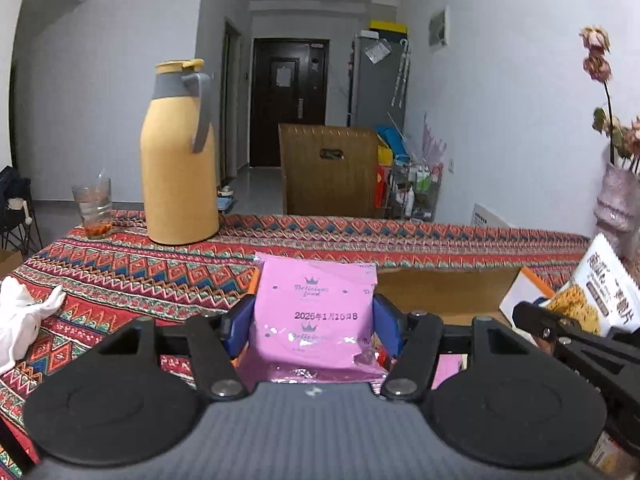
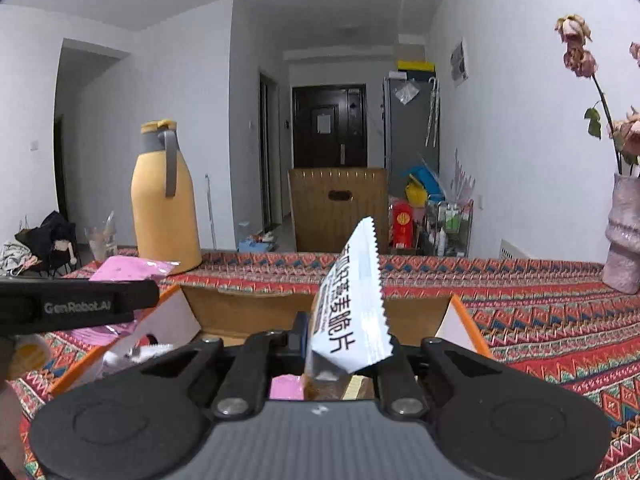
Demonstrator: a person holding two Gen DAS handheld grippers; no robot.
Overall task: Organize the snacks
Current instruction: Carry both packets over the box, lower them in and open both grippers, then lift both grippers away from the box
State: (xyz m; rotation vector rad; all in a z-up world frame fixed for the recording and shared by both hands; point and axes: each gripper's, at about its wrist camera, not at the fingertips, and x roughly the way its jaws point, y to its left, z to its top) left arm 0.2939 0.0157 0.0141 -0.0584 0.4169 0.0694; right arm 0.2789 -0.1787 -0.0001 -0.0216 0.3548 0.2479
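Observation:
My left gripper (image 1: 314,320) is shut on a pink snack packet (image 1: 316,312), held upright between its blue fingers (image 1: 240,320) at the left end of an open cardboard box (image 1: 440,288). My right gripper (image 2: 340,340) is shut on a white and orange snack packet (image 2: 352,312), held upright over the same cardboard box (image 2: 248,308). That white packet also shows in the left wrist view (image 1: 600,288) at the right. The pink packet (image 2: 132,268) and the left gripper's black body (image 2: 72,306) show at the left of the right wrist view. Another pink packet (image 2: 286,387) lies in the box.
A patterned tablecloth (image 1: 120,272) covers the table. A yellow thermos jug (image 1: 178,160) and a glass (image 1: 94,208) stand at the far left. A vase with dried flowers (image 2: 624,240) stands at the far right. A white cloth (image 1: 20,312) lies at the left edge.

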